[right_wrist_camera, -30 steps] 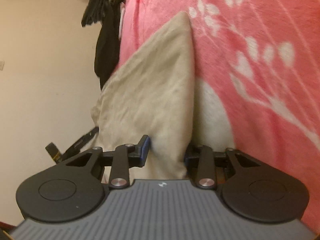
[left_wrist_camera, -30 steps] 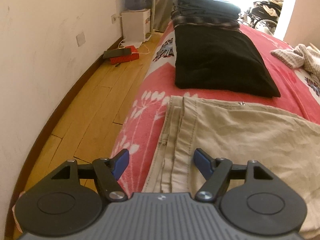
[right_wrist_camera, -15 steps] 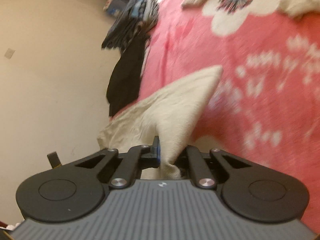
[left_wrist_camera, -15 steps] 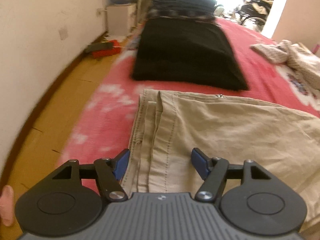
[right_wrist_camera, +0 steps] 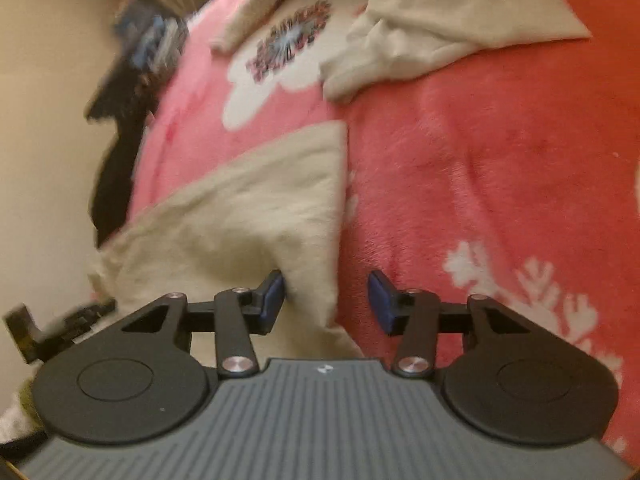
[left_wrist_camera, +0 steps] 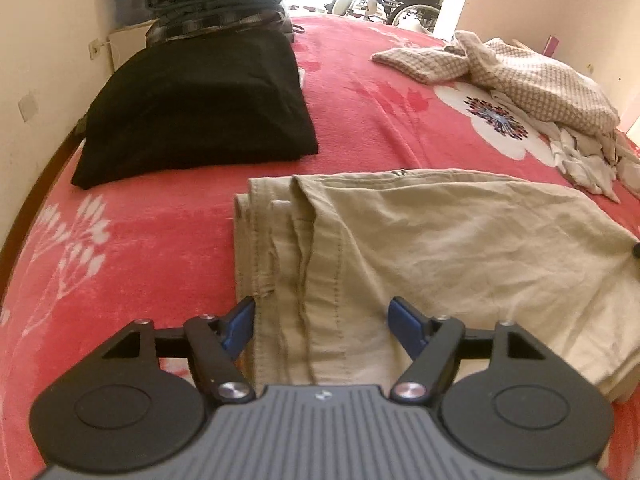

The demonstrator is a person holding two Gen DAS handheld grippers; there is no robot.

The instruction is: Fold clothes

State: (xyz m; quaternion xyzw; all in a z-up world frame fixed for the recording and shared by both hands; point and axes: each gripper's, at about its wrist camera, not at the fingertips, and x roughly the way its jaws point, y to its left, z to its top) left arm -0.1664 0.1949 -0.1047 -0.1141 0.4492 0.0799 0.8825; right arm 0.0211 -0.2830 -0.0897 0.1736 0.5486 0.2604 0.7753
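1. While the khaki trousers (left_wrist_camera: 420, 240) lie flat on the red bed blanket (left_wrist_camera: 140, 248), the left gripper (left_wrist_camera: 320, 320) hangs over the waistband end, released, jaws wide and straddling the seams, not pinching them.
2. Right gripper (right_wrist_camera: 326, 300): jaws have just been opening; the trouser-leg end (right_wrist_camera: 260, 208) sits between them against the left pad, but it is let go, not clamped. Reads as a hem just laid down.
3. Trousers sit near the bed's front edge, probably for reach from both ends.
4. Folded black garment (left_wrist_camera: 200, 108) and the stack of folded clothes (left_wrist_camera: 212, 4) lie beyond: the done pile, likely.
5. Unfolded checked garment (left_wrist_camera: 520, 76) waits on the far right side, well apart.
6. Judgement: one fold done, next fold pending.
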